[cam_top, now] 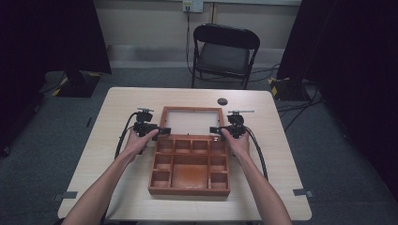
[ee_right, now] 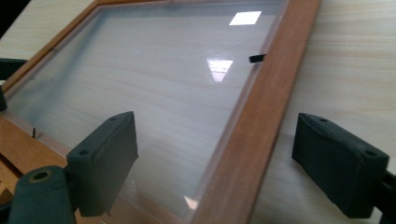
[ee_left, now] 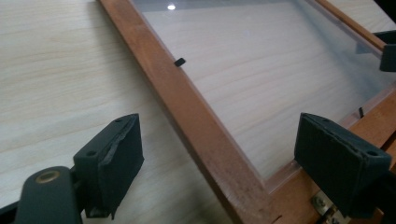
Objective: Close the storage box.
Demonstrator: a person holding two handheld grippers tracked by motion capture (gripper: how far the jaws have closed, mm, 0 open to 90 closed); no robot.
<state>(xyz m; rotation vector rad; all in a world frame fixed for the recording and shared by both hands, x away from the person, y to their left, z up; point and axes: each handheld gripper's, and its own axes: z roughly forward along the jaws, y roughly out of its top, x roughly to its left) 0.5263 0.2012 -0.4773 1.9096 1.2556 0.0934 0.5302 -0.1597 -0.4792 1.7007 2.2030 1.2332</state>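
While both grippers' jaws gape apart, the glazed lid [cam_top: 192, 121] lies flat at twelve o'clock, its side rails running between left gripper [cam_top: 165, 131] and right gripper [cam_top: 215, 130].

A reddish-brown wooden box [cam_top: 189, 169] is sitting open in the middle of the table, its tray divided into small compartments around a larger central one. Its glass-paned lid [cam_top: 192, 121] is lying swung back flat on the tabletop on the far side, joined to the tray's far edge, pale wood showing through the pane [ee_left: 261, 79].
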